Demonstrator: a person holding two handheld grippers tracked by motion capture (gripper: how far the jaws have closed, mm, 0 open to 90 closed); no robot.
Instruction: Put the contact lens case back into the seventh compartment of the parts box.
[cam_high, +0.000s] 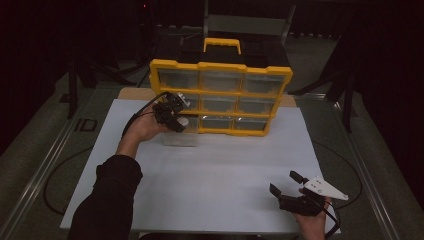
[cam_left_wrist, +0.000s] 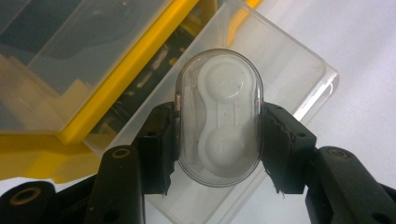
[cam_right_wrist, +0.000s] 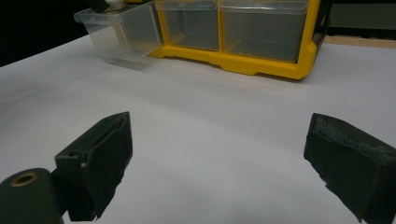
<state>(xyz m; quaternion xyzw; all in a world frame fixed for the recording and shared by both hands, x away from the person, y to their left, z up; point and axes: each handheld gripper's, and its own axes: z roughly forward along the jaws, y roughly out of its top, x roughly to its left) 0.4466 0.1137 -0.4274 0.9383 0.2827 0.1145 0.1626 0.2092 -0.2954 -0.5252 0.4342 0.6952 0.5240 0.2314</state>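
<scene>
From my high view the desk (cam_high: 210, 170) has a white top, bare across its near half. A yellow organizer (cam_high: 220, 97) with clear drawers stands at the far edge, near the middle. A clear drawer (cam_high: 179, 137) pulled from its lower left sits toward the far left corner; I think it rests on the desk, though dim light blurs it.

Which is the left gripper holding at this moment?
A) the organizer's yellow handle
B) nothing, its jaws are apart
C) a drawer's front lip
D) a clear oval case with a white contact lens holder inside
D: in the left gripper view the left gripper has its jaws pressed on both sides of the clear oval case, above the pulled-out clear drawer.
</scene>
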